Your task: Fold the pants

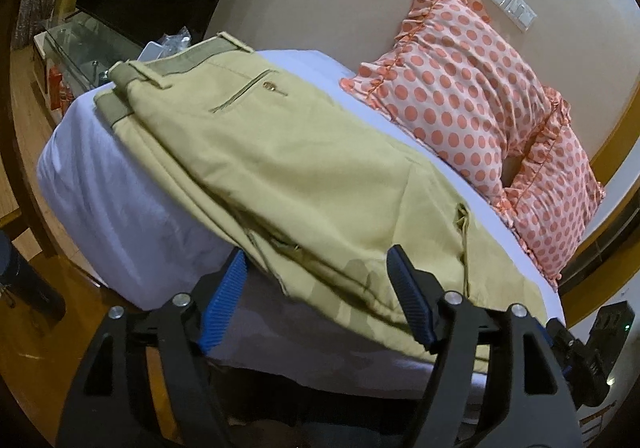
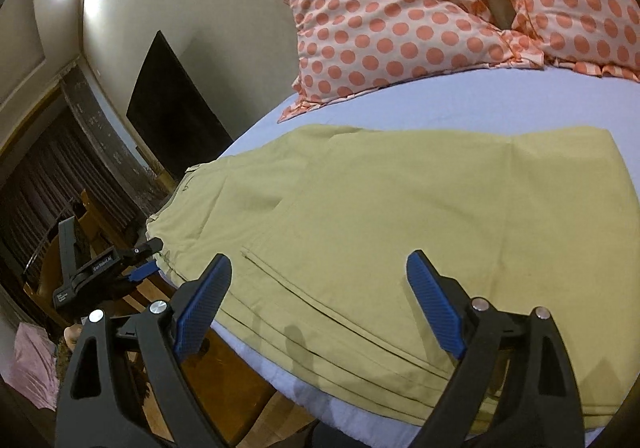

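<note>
Khaki pants (image 1: 288, 163) lie folded in layers on a white-sheeted bed (image 1: 120, 207), waistband and back pocket at the far end. In the right wrist view the pants (image 2: 400, 215) spread flat with stacked edges toward me. My left gripper (image 1: 316, 268) is open and empty, just above the near edge of the pants. My right gripper (image 2: 320, 280) is open and empty, over the near stacked edges. The left gripper also shows in the right wrist view (image 2: 146, 260), at the left corner of the pants.
Two pink polka-dot pillows (image 1: 460, 99) lean against the wall at the head of the bed, also in the right wrist view (image 2: 400, 19). A glass table (image 1: 80, 47) with clutter stands beyond the bed. Wooden floor (image 1: 40, 328) lies below the bed edge.
</note>
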`<state>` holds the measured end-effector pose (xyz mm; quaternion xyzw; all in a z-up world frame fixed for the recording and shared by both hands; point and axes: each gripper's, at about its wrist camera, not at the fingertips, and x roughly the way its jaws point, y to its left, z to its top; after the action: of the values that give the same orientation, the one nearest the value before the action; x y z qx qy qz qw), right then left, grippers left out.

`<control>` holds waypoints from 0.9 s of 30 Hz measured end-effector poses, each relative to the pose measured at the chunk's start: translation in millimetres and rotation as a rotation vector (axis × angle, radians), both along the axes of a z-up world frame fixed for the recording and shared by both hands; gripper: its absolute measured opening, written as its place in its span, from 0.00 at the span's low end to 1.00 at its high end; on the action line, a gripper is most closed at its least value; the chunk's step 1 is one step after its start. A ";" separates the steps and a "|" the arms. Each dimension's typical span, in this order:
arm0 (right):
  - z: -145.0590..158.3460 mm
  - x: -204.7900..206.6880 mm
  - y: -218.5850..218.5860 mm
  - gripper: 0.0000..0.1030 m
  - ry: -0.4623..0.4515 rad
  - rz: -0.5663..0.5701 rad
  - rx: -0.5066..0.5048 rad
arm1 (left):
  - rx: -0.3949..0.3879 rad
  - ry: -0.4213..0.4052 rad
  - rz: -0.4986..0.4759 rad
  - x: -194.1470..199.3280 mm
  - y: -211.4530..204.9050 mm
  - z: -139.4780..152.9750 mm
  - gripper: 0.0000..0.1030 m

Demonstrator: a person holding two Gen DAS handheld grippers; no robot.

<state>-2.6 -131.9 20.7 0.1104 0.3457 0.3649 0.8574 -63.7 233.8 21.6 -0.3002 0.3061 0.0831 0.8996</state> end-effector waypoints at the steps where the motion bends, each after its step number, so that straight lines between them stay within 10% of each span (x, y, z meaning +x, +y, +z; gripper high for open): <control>1: -0.3 -0.1 0.0 0.89 0.000 0.000 0.001 | -0.010 -0.009 0.004 0.2 1.4 1.0 0.69; 7: -2.3 0.4 1.3 0.89 0.001 0.006 0.012 | -0.099 -0.063 0.124 5.5 47.9 0.9 0.64; 16: -4.2 2.8 -5.1 0.90 0.008 -0.002 0.033 | -0.296 -0.096 0.279 16.1 121.1 -20.2 0.10; 21: 13.5 -1.8 -39.8 0.91 -0.070 -0.093 0.066 | 0.138 -0.048 0.185 51.3 55.1 57.7 0.06; 27: 36.0 -5.8 -132.6 0.93 -0.127 -0.375 0.172 | 0.577 -0.227 -0.342 89.7 -153.4 135.3 0.07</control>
<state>-8.4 -264.5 56.7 0.2224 0.2322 0.2333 0.9177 26.0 80.3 156.8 0.0147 0.2139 -0.0196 0.9765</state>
